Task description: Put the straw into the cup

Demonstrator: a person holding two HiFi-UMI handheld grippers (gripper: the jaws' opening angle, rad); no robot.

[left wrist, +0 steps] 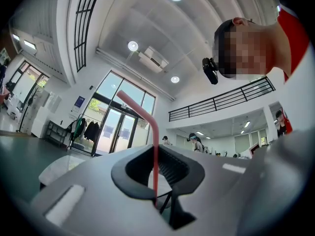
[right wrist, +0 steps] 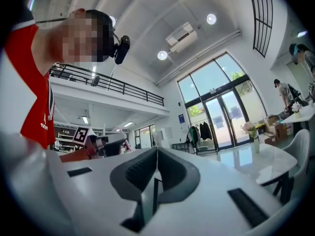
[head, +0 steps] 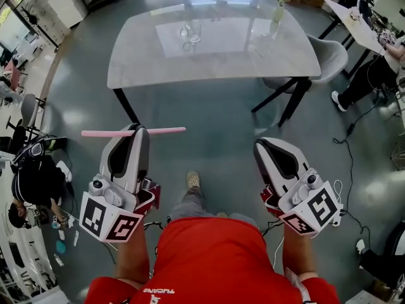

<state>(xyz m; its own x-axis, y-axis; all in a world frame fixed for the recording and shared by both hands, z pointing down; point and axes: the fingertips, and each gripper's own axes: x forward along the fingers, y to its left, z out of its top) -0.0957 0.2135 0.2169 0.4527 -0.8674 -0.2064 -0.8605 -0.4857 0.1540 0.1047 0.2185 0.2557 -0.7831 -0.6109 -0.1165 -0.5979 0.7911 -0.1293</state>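
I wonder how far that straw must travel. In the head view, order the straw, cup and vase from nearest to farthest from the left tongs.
1. Straw: clamped in the left tongs, sticking out both sides.
2. Cup: ahead, near the middle of the table.
3. Vase: farthest, at the table's far right end.

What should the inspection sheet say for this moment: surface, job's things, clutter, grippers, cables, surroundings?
Surface: glossy table, ahead of both grippers.
Job's things: pink straw held crosswise; clear cup on the table, possibly two.
Clutter: flower vase on the table.
Grippers: left gripper jaws shut on the straw; right gripper jaws together, empty.
Cables: floor cable, at the right.
Surroundings: grey chair at the table; bystanders at both sides.
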